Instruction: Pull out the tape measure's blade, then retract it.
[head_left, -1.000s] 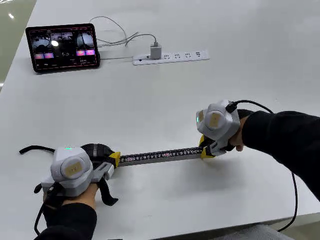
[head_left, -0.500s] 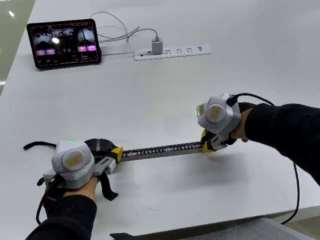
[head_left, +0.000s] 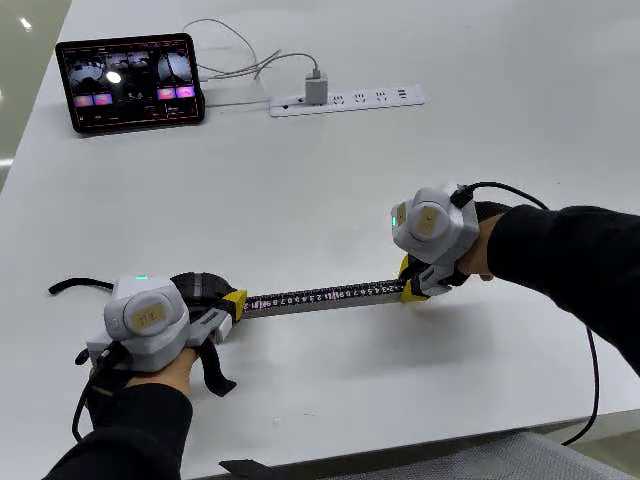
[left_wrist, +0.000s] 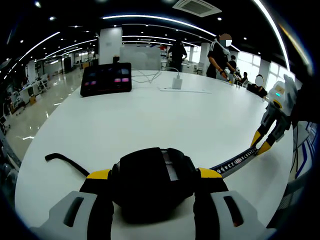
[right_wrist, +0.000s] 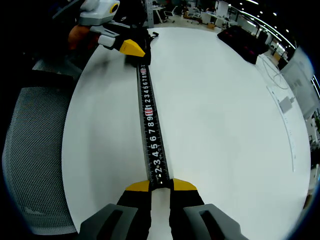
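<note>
Little has shifted since a second ago: our left claw (left_wrist: 155, 175) still clamps the rounded black case (left_wrist: 150, 192), and right of the case our right claw (right_wrist: 160, 185) pinches the tip of the flat blade (right_wrist: 148, 115) on the smooth white desk (head_left: 330, 200). The blade's numerals read clearly in the right gripper view.

1. Light is bright and even, from overhead; the white table (head_left: 330, 180) is evenly lit from near edge to far.
2. Shadows are soft and faint, lying on the table near the blade (head_left: 320, 296).
3. The tablet (head_left: 130, 80) screen glows, with one white glare spot.
4. Left gripper view: ceiling lights (left_wrist: 150, 19) bend into fisheye arcs; the black case (left_wrist: 152, 180) shows little detail.
5. Right gripper view: blade numbers are crisp close up, softer far off; the table edge bows.
</note>
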